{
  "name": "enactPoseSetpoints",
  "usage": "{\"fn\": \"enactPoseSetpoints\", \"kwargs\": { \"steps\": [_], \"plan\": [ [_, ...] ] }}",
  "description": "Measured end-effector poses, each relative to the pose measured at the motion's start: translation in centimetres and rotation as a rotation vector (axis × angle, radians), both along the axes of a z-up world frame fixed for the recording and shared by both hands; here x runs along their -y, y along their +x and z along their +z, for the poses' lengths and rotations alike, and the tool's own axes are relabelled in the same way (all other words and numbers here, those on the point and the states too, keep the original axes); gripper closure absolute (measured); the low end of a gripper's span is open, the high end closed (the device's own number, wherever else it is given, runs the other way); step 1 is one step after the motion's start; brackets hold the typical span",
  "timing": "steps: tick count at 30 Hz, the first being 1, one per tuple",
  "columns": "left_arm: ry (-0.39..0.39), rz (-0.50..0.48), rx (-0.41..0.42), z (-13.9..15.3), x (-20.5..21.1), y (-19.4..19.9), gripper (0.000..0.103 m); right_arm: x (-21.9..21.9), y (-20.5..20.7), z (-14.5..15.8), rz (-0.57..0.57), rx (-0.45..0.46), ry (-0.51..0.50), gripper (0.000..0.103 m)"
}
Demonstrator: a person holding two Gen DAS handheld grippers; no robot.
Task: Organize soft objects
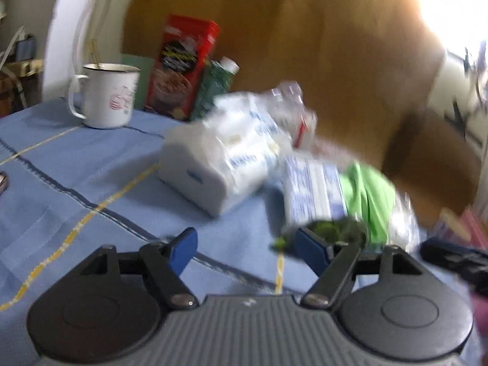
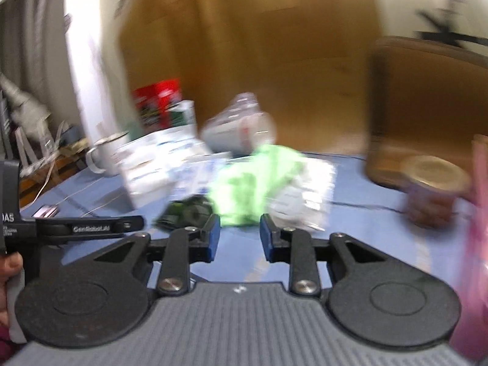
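A pile of soft things lies on the blue tablecloth (image 1: 91, 164): a white tissue pack (image 1: 213, 164), a blue-printed clear packet (image 1: 314, 192), a bright green cloth (image 1: 375, 195) and a dark green item (image 1: 332, 228). My left gripper (image 1: 247, 250) is open and empty, just short of the pile. In the right wrist view the green cloth (image 2: 253, 183) lies straight ahead of my right gripper (image 2: 239, 233), which is open and empty. The dark green item (image 2: 186, 210) lies by its left finger. Both views are motion-blurred.
A white enamel mug (image 1: 106, 97), a red box (image 1: 183, 64) and a green carton (image 1: 213, 88) stand at the back by a large cardboard box (image 1: 305, 30). A brown jar (image 2: 433, 189) stands right. The other gripper's handle (image 2: 88, 228) shows at left.
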State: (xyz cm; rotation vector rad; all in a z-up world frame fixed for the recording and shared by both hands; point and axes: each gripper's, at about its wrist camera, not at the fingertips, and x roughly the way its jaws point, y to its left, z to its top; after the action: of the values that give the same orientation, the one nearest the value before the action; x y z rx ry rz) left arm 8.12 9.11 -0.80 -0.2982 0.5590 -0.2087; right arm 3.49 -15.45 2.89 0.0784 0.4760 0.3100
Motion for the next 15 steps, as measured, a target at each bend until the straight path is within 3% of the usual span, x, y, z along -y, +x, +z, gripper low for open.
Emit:
{"fn": "enactPoseSetpoints", "kwargs": {
  "steps": [6, 7, 8, 9, 10, 13, 15],
  "plan": [
    [-0.059, -0.009, 0.031, 0.0, -0.7, -0.3, 0.025, -4.4, 5.3, -1.3, 0.098, -0.08, -0.115, 0.037],
    [-0.058, -0.012, 0.031, 0.0, -0.6, -0.4, 0.025, -4.7, 6.1, -1.7, 0.101, -0.102, -0.125, 0.038],
    [-0.058, -0.015, 0.031, 0.0, -0.6, -0.5, 0.025, -4.9, 6.9, -2.1, 0.098, -0.138, -0.128, 0.04],
    [-0.06, -0.017, 0.033, 0.0, -0.7, -0.6, 0.024, -4.6, 7.3, -2.4, 0.099, -0.176, -0.106, 0.054],
    [-0.067, -0.02, 0.038, 0.0, -0.7, -0.6, 0.022, -4.2, 7.4, -2.5, 0.095, -0.208, -0.063, 0.059],
    [-0.086, -0.021, 0.043, -0.1, -0.9, -0.6, 0.021, -3.9, 5.1, -2.2, 0.11, -0.179, -0.03, 0.078],
    [-0.098, -0.025, 0.037, -0.2, -1.0, -0.5, 0.021, -4.1, 2.4, -2.0, 0.108, -0.115, -0.08, 0.08]
  ]
}}
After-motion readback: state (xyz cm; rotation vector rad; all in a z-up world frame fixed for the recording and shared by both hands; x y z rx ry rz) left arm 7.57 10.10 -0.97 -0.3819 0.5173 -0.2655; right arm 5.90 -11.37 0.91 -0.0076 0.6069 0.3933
